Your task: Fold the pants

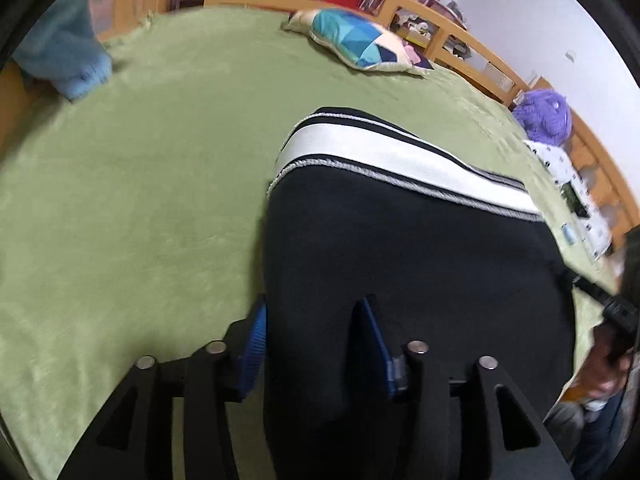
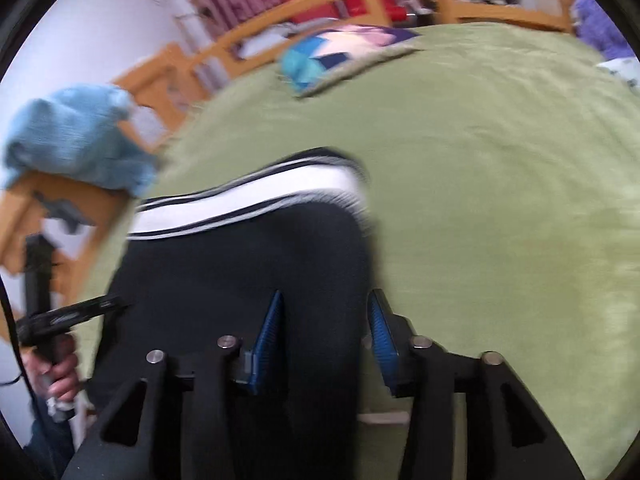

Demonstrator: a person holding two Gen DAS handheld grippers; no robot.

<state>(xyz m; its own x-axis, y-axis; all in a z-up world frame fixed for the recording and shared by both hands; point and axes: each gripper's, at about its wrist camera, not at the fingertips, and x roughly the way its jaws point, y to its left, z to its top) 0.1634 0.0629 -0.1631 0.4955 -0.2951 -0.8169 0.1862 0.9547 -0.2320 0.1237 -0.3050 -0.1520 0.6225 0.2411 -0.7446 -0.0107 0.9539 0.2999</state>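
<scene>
While both claws stand apart, unclamped, the left gripper (image 1: pixel 310 344) and right gripper (image 2: pixel 326 338) straddle black white-striped cloth pants (image 1: pixel 400 264) on a green bedspread (image 1: pixel 140 200). Likely mid-fold. Next: pinch the near edges.

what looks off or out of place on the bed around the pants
Nothing looks spilled or damaged. The black pants lie flat on the green blanket, white waistband straight. The patchwork pillow lies askew mid-bed, and a blue towel is bunched over the wooden bed frame's corner.

L tongs (image 1: pixel 312 344): jaws apart, angled down | R tongs (image 2: pixel 324 340): jaws apart, angled down
</scene>
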